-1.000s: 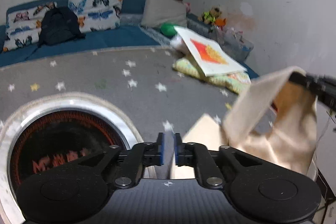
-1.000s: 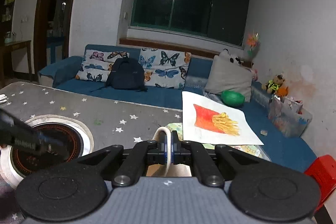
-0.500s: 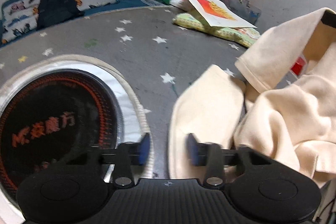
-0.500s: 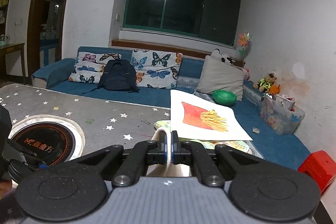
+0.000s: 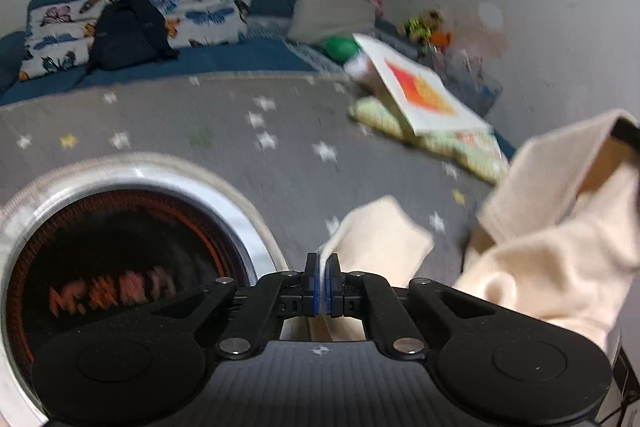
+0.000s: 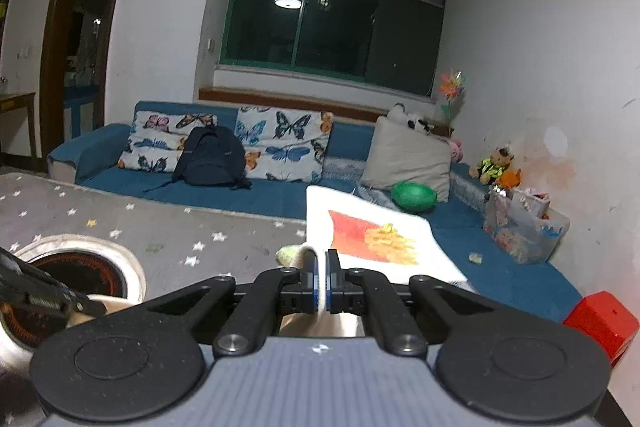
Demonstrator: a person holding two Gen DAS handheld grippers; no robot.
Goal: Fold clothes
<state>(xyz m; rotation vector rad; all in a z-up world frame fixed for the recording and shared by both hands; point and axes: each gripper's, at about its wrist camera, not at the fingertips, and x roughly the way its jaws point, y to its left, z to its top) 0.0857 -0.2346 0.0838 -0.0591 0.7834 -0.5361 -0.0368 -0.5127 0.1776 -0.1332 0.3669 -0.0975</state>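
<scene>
Left gripper (image 5: 322,267): near centre of the left wrist view, fingers pressed together on a thin edge of the cream garment (image 5: 548,247); blue pads visible either side of the pinched cloth.

Right gripper (image 6: 322,263): near centre of the right wrist view, fingers closed on a looped fold of the same garment, which rises as a pale arc just left of the pads. Its dark tip also shows at the far right edge of the left wrist view, holding up a corner of the fabric.

Cream garment: lifted on the right of the left wrist view, bunched and hanging from the raised corner; one flat panel lies on the grey star-print cloth (image 5: 248,147) just beyond the left gripper. View is motion-blurred.

Grey star-print cloth: covers the work surface, white and yellow stars.

Round cooktop (image 5: 108,259): near left, black glass with orange ring and lettering, pale metal rim.

Picture board (image 6: 380,239): white, red and orange drawing, propped far right on a green patterned cushion (image 5: 452,143).

Blue sofa (image 6: 280,195): far side, carrying butterfly-print cushions (image 6: 280,143), a dark backpack (image 6: 212,159), a grey pillow (image 6: 408,159) and a green ball (image 6: 414,195).

Red stool (image 6: 600,323): near right, by the wall
</scene>
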